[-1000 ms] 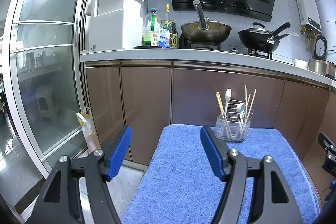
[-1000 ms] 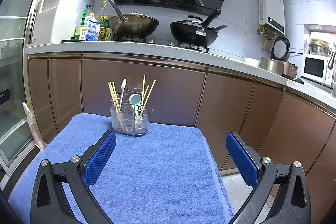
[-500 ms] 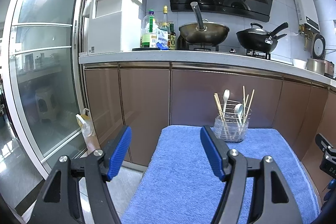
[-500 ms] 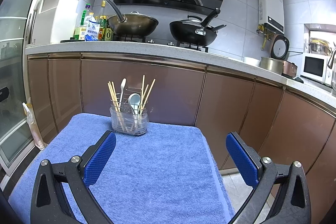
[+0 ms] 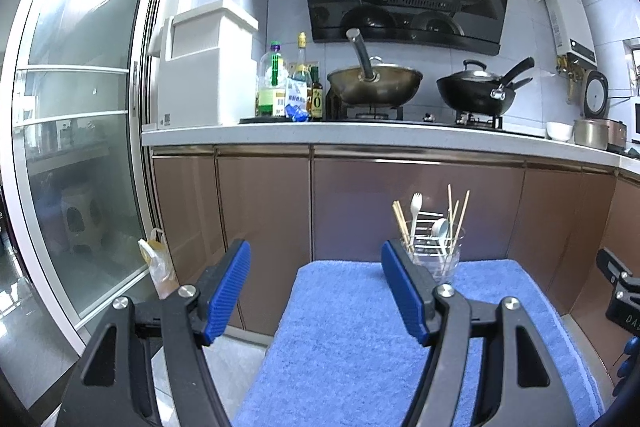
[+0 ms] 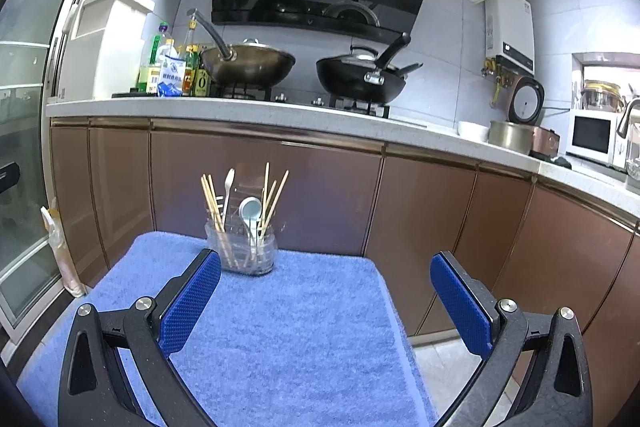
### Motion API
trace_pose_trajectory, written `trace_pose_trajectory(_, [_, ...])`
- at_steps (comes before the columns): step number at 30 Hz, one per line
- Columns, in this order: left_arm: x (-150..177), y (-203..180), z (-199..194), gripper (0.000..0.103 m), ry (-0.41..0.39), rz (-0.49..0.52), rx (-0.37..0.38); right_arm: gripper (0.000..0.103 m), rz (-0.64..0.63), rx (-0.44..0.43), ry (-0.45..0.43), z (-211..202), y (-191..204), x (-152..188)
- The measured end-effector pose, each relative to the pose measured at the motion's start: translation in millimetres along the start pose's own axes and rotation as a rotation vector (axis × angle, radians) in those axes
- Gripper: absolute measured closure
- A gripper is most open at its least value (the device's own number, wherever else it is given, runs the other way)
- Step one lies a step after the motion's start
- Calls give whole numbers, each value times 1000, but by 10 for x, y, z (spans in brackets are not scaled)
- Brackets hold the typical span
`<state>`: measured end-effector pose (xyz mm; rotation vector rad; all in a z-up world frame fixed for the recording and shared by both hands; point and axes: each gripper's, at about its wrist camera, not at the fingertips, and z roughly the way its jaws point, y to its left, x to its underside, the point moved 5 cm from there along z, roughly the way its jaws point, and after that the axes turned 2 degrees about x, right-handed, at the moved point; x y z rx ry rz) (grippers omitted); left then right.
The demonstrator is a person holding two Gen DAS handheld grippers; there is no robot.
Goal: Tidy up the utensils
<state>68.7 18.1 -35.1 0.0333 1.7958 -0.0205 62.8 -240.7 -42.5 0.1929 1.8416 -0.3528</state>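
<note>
We are looking across a counter spread with a blue towel, probably laid there to cushion utensils and stop them sliding. At 12 o'clock on the towel, near its far edge, we are seeing a clear holder standing upright, so that the utensils lean against its rim: chopsticks fanning toward 11 and 1 o'clock, a white fork tines up, a pale spoon bowl up. We are holding the left tool wide open and empty over the towel's left edge, and the right tool likewise gaping and empty over the right side, both well short of the holder. We are judging the sorting as done or nearly so, since nothing is lying loose on the towel.
</note>
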Motion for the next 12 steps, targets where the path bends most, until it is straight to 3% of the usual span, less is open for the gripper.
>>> trace_pose_trajectory(12, [-197, -167, -59, 37, -39, 10, 28, 0, 29, 5, -90, -191, -148, -344])
